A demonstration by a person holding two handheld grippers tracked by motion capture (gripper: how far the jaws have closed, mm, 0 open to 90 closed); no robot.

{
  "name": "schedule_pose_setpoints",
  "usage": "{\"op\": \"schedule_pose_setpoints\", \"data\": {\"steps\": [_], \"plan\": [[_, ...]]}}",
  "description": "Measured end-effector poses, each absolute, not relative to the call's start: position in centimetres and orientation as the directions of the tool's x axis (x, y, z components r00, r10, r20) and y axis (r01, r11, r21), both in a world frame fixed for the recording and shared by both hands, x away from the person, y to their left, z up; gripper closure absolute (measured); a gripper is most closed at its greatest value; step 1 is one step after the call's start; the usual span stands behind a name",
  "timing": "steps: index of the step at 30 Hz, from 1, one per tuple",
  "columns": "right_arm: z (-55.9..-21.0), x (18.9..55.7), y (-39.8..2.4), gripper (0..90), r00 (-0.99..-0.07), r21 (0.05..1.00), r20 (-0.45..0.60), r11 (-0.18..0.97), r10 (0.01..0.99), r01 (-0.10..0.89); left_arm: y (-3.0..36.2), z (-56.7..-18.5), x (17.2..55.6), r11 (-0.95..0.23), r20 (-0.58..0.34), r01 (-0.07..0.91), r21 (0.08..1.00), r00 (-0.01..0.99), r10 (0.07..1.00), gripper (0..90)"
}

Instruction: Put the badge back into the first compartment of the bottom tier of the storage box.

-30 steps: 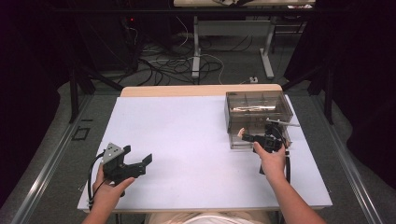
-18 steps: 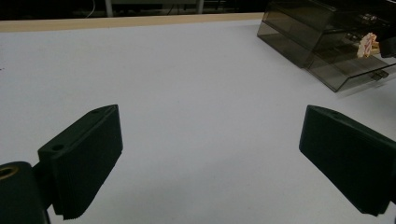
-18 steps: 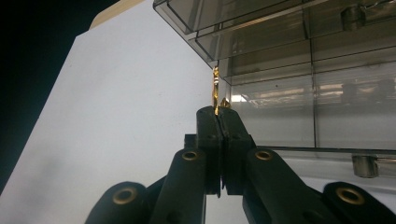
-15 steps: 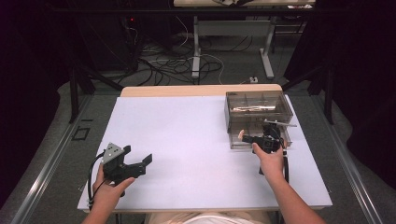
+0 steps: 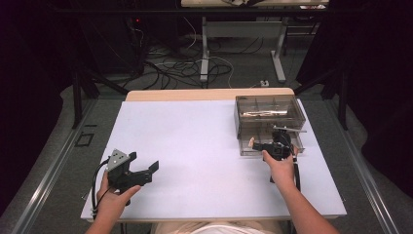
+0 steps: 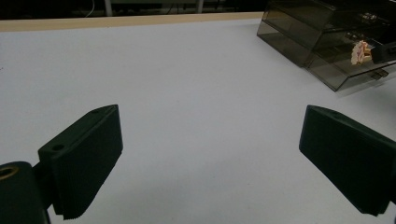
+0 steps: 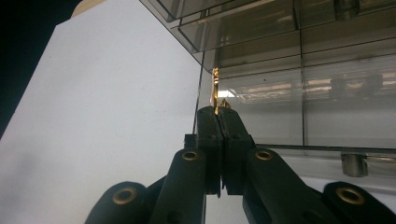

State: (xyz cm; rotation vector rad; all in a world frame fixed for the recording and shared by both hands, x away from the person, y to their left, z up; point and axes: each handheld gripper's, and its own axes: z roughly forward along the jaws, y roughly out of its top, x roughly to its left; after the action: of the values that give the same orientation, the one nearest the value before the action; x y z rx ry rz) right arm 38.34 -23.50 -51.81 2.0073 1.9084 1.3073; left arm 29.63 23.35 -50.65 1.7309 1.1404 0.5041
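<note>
Your white table top (image 5: pixel 195 146) runs wide, w/ a bare wood strip (image 5: pixel 204 93) along its far edge; same strip (image 6: pixel 116 22) shows pale tan in the left gripper view. Beyond it you've got grey floor w/ a tangle of cables (image 5: pixel 170 63), black & white, near the metal legs (image 5: pixel 204 53) of a 2nd table. A small white plug block (image 5: pixel 264 83) lies by the rt leg. A square floor hatch (image 5: pixel 84 139) sits left of your table. Dark curtains (image 5: pixel 29 73) hang on both sides.

The table (image 5: pixel 195 146) had a matt white top with a wood-coloured edge. The box (image 5: pixel 269 116) looked like smoky, glossy, transparent plastic. The left gripper (image 6: pixel 210 158) pads were matt black, finely ribbed.
</note>
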Motion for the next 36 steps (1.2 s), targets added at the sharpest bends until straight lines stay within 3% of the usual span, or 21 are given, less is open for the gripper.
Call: {"op": "schedule_pose_setpoints", "data": {"steps": [12,23,36], "plan": [[-52.21,38.73,-23.28,85.6,-0.15,0.572,0.511,-0.205,0.846,0.794,23.3,-50.72,29.74,-0.101,-0.155,0.47,0.877,0.474,0.867,6.1],[-51.92,38.71,-23.47,67.2,-0.155,0.577,0.538,-0.228,0.828,0.785,23.3,-50.84,29.9,-0.095,-0.161,0.476,0.874,0.468,0.869,6.2],[-51.81,38.43,-22.77,46.7,-0.242,0.641,0.471,-0.141,0.848,0.755,23.34,-50.92,30.07,-0.094,-0.164,0.481,0.872,0.468,0.869,6.3]]}}
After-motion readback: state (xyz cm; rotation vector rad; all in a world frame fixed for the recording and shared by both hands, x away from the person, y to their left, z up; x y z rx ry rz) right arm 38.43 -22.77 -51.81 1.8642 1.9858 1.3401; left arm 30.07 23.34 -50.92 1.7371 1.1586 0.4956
